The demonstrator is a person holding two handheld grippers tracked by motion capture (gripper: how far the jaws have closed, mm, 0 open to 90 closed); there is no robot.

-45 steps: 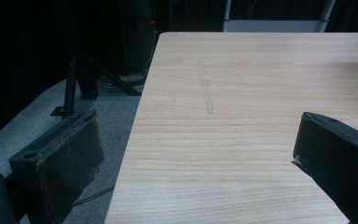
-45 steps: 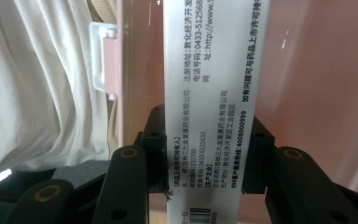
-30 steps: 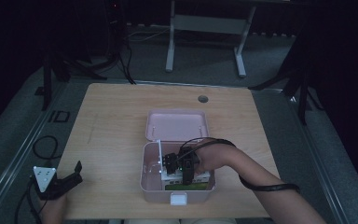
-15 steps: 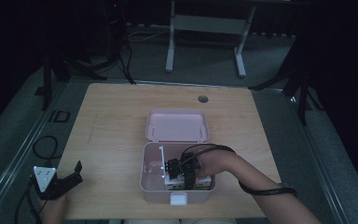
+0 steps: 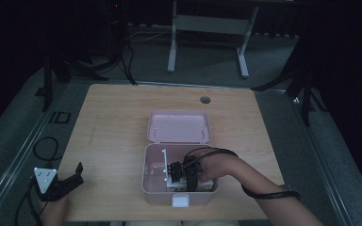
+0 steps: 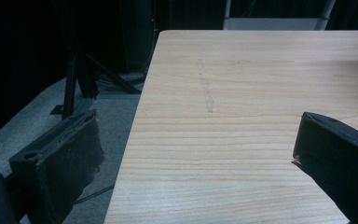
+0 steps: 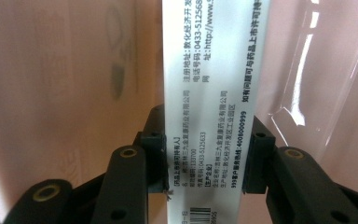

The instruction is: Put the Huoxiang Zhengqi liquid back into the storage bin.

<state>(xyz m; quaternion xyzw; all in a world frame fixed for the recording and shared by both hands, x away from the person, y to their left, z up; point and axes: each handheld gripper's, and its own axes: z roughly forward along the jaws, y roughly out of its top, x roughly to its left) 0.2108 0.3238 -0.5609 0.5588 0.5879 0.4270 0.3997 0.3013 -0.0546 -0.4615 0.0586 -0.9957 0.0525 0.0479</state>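
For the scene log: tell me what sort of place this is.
Probably a dim lab or recording space: a light wooden table on grey carpet, black stands and cables behind it, and a pale pink plastic box being packed by the right gripper.

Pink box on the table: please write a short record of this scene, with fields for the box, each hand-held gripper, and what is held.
box: pink box, lid open, lying flat behind it on the wooden table
right hand-held gripper: inside the box, jaws shut on a white printed carton
carton: narrow side faces the camera, printed text and barcode
left hand-held gripper: jaws open, holding nothing, at the table's near left edge
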